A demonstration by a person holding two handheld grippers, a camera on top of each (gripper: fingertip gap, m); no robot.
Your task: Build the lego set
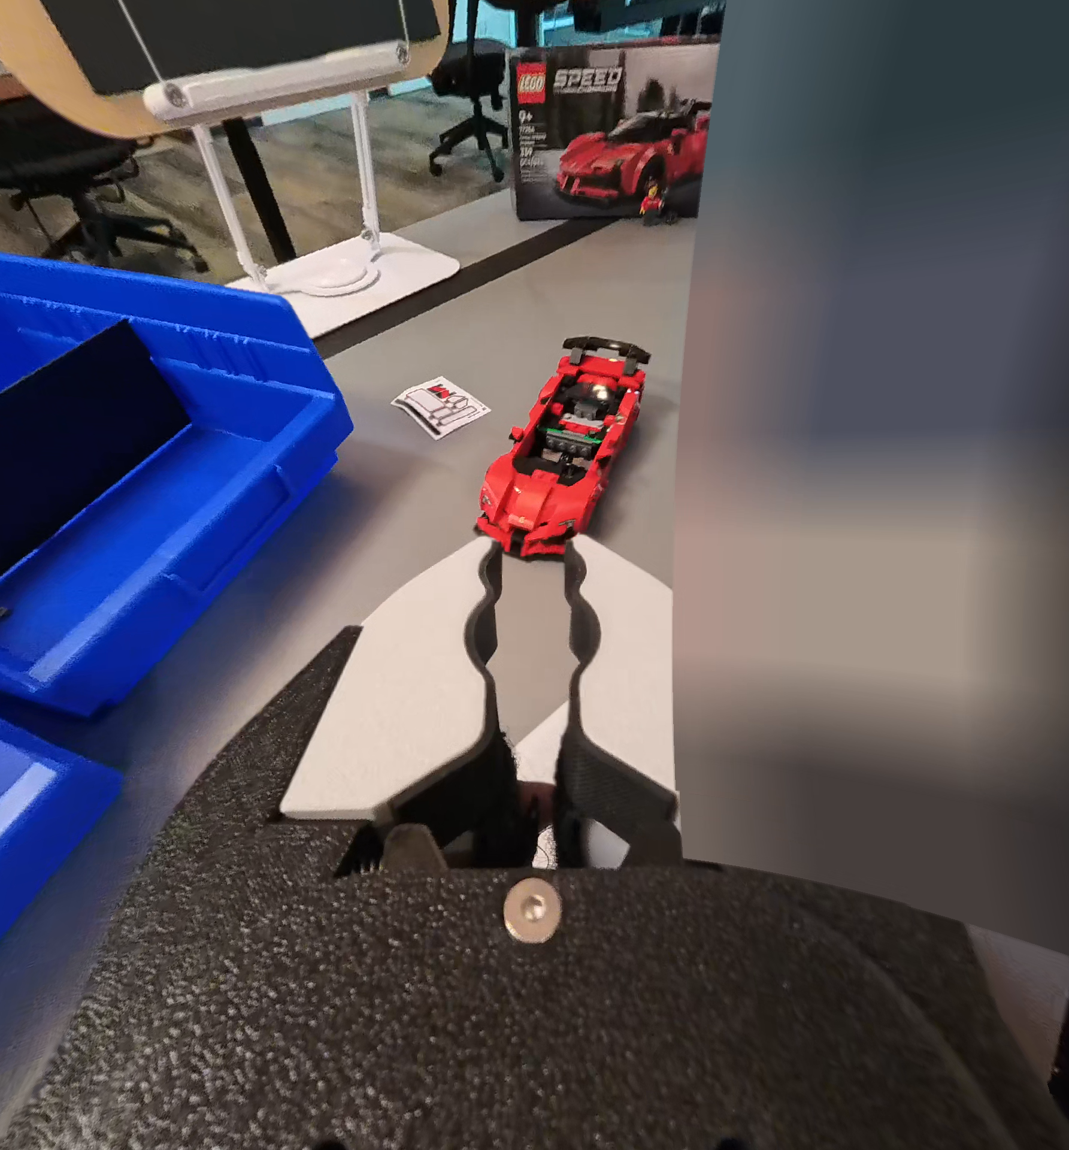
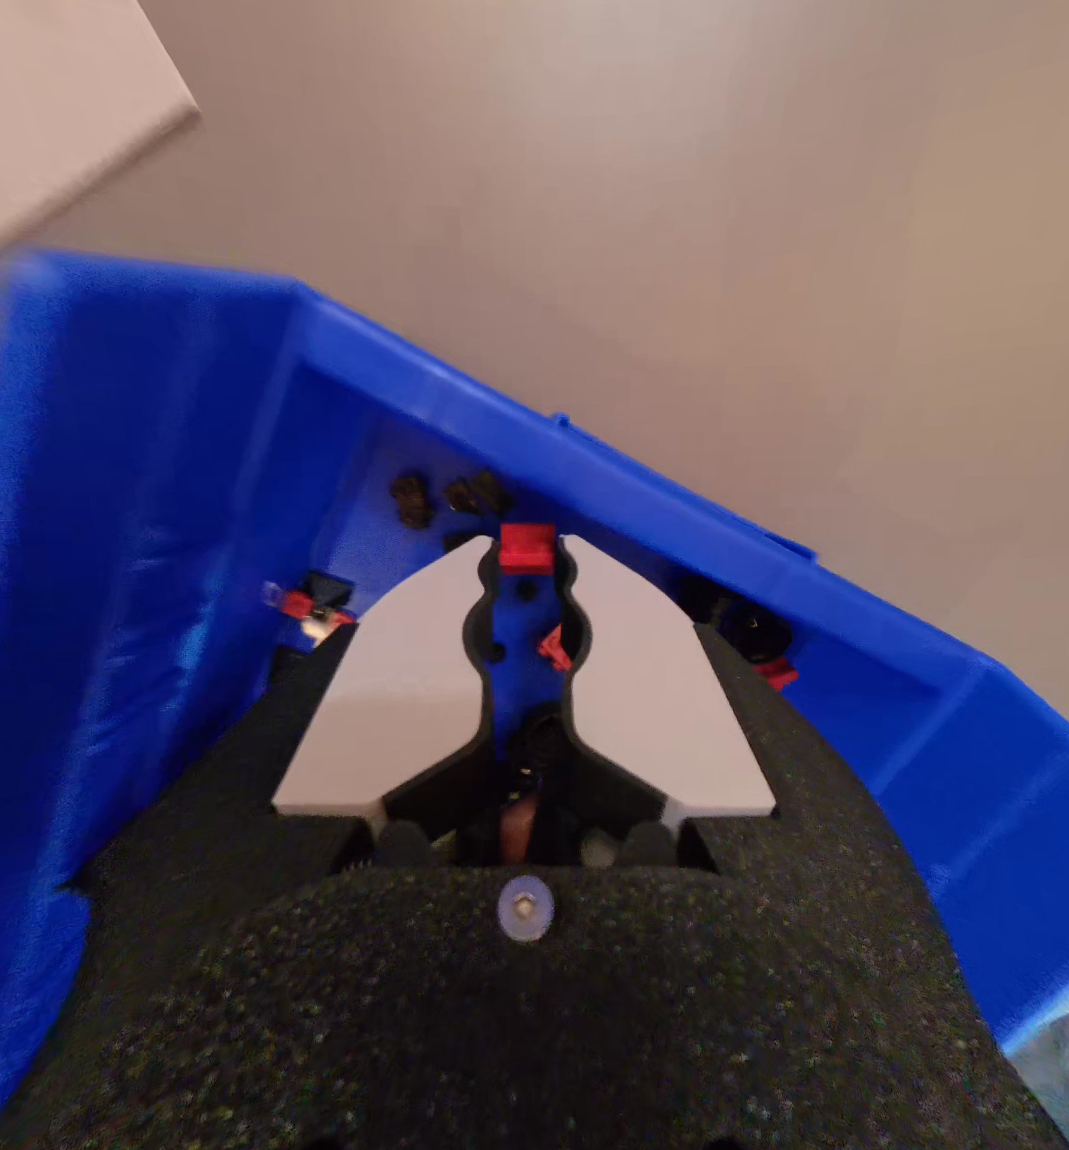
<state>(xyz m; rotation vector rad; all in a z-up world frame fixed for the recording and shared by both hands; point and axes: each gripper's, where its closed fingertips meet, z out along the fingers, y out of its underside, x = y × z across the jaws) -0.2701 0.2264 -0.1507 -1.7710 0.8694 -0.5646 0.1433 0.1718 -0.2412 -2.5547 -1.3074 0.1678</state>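
Note:
A partly built red lego car (image 1: 560,454) stands on the grey table (image 1: 432,498), nose toward me, with a black rear wing. My left gripper (image 1: 530,547) has its two fingertips on either side of the car's nose and is shut on it. My right gripper (image 2: 525,551) is down inside a blue bin (image 2: 706,523) and is shut on a small red brick (image 2: 525,547) held between its tips. Loose red and black pieces (image 2: 416,498) lie on the bin floor around it. The right half of the left wrist view is a blurred patch.
Two blue bins (image 1: 164,473) stand left of the car, the near one with a black divider. A small sticker sheet (image 1: 439,406) lies beside the car. The set's box (image 1: 606,130) stands at the back. A white stand (image 1: 357,274) sits at the table's far edge.

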